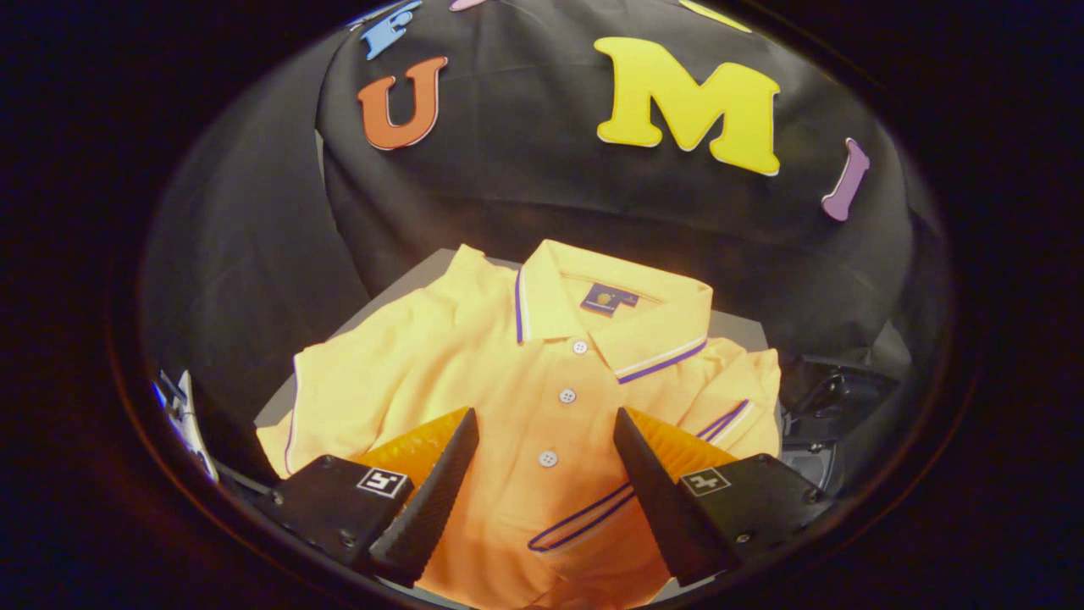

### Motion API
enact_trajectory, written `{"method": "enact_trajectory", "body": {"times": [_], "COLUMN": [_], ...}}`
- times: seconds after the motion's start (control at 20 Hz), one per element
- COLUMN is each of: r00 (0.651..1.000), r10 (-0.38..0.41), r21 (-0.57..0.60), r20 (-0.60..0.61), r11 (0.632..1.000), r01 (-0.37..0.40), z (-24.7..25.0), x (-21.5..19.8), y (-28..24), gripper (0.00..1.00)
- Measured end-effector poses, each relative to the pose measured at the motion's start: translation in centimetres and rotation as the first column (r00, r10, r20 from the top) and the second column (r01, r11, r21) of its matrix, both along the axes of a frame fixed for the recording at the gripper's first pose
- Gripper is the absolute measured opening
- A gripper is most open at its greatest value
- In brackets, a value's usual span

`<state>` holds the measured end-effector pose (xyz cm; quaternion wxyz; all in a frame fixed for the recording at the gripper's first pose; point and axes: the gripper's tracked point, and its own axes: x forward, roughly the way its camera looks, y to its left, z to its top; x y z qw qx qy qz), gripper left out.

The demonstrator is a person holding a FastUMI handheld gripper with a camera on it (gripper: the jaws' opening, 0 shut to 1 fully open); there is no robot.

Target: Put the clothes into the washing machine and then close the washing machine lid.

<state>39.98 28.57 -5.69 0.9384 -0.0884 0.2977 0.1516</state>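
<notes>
The gripper [546, 432] hangs over a folded yellow polo shirt [508, 381] with its fingers spread wide apart, grasping nothing. The shirt lies flat on a grey surface [406, 284] — its button strip runs between the fingers, its collar [610, 318] just beyond them.

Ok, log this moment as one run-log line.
stage: approaching clothes | tool: open, fingers either side of the button placket | polo shirt: folded, lying flat on grey surface | grasp: not yet made

The polo shirt [474, 373] is yellow-orange with purple-and-white trim, white buttons and a blue neck label.
</notes>
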Motion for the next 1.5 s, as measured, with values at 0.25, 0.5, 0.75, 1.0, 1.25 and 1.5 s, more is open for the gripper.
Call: {"method": "enact_trajectory", "body": {"times": [0.25, 0.5, 0.75, 1.0, 1.25, 1.5], "r00": [0.999, 0.999, 0.998, 0.999, 0.995, 0.982], "r10": [0.041, 0.031, 0.031, 0.042, 0.022, 0.008], "r21": [0.001, 0.047, 0.140, 0.197, 0.237, 0.310], "r20": [-0.005, 0.013, -0.057, 0.022, 0.100, 0.191], "r11": [0.999, 0.998, 0.990, 0.979, 0.970, 0.948], "r01": [-0.041, -0.032, -0.023, -0.045, -0.046, -0.068], "z": [-0.2, 0.0, 1.2, 7.0, 11.9, 17.9], "x": [0.0, 0.5, 0.5, -0.3, -0.3, -1.7], "y": [0.1, -0.4, -0.4, -1.4, -3.5, -5.8], "gripper": [1.00, 0.20, 0.05, 0.05, 0.05, 0.04]}}
